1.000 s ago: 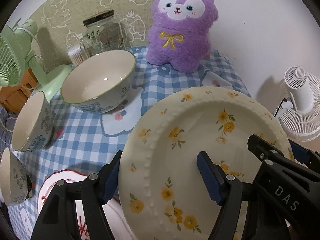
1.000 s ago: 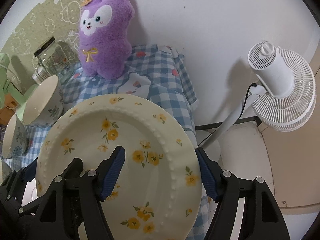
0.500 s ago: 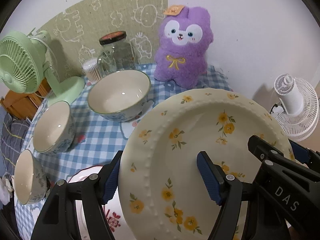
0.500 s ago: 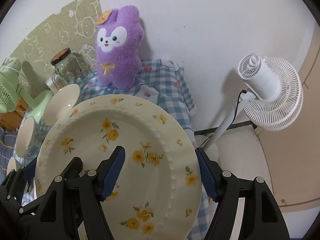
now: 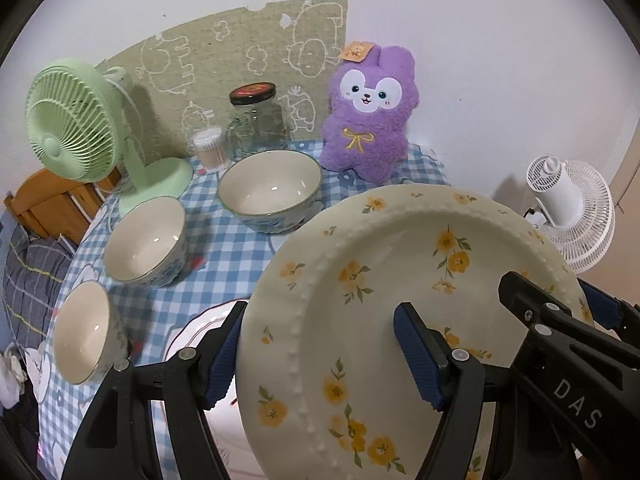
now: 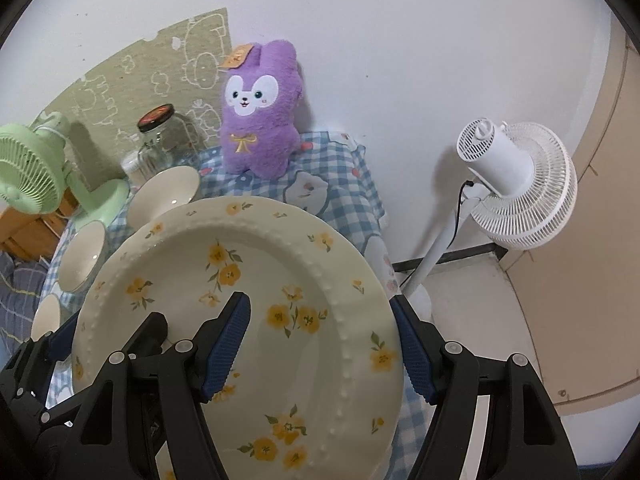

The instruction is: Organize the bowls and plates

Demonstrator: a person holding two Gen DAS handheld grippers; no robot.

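Observation:
A cream plate [image 5: 400, 248] [image 6: 240, 240] with yellow flowers hangs tilted above the table, carried between both grippers. My left gripper [image 5: 320, 320] is shut on its left rim, one blue pad on top and the other outside the edge. On the opposite rim my right gripper [image 6: 320, 304] is shut the same way. On the checked cloth stand a large bowl [image 5: 270, 190], a medium bowl [image 5: 144, 238] and a small bowl [image 5: 82, 330]. A red-rimmed plate [image 5: 192, 332] lies on the table below the lifted one, mostly hidden.
At the back stand a green desk fan [image 5: 72, 128], a glass jar [image 5: 258, 120], a cotton-swab tub [image 5: 208, 148] and a purple plush toy [image 5: 370, 112]. A white floor fan [image 6: 516, 184] stands right of the table edge. A wall closes off the far side.
Both grippers have risen and drawn back with the flowered plate held between them. The bowls, jar and plush now sit farther away, and more of the table shows.

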